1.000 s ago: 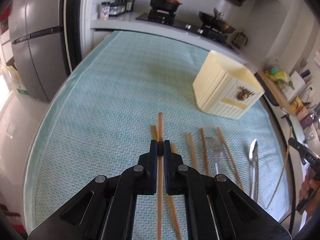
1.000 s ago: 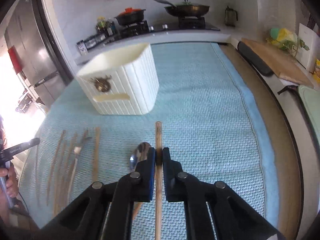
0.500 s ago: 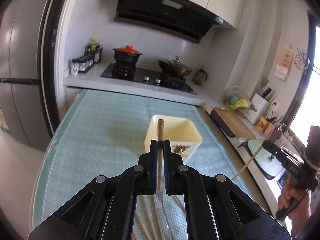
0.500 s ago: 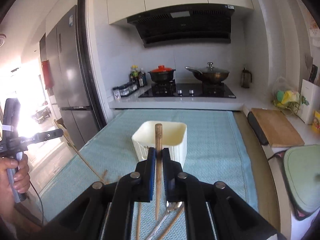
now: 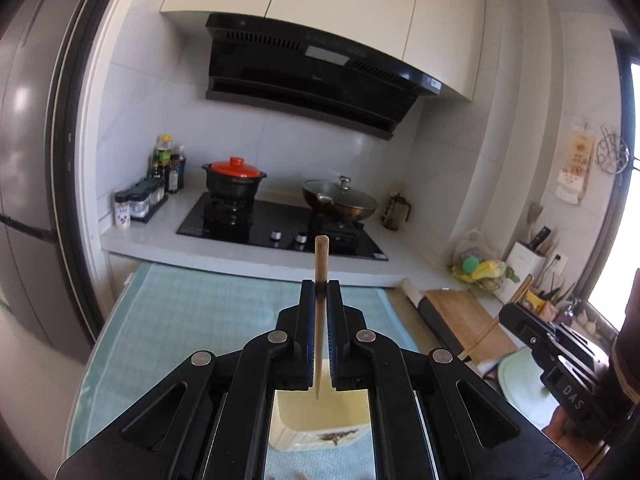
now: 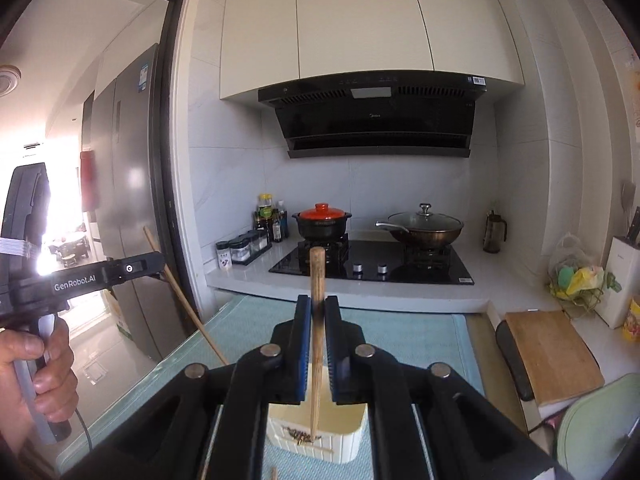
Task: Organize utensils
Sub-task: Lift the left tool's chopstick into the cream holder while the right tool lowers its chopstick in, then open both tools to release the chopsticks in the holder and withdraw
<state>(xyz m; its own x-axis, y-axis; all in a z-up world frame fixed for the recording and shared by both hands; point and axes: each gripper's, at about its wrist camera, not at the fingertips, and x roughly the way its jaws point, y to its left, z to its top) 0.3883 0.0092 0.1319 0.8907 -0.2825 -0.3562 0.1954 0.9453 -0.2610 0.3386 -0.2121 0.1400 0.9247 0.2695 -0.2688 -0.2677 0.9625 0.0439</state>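
My left gripper (image 5: 321,285) is shut on a wooden chopstick (image 5: 321,252); its thin tip hangs over the open top of the cream utensil holder (image 5: 320,420) below. My right gripper (image 6: 317,300) is shut on another wooden chopstick (image 6: 317,272), also held upright above the cream holder (image 6: 320,436), tip near its front rim. The right gripper with its chopstick shows at the right of the left wrist view (image 5: 560,364); the left gripper with its chopstick shows at the left of the right wrist view (image 6: 84,276). Both are raised well above the table.
The teal mat (image 5: 200,320) covers the table. Behind it stands a counter with a stove, a red-lidded pot (image 5: 234,178) and a wok (image 5: 340,200). A cutting board (image 6: 552,352) lies to the right, a fridge (image 5: 28,160) to the left.
Both grippers have lifted their chopsticks off the mat, tilted them upright and moved over the cream holder. The other utensils on the mat have dropped out of view.
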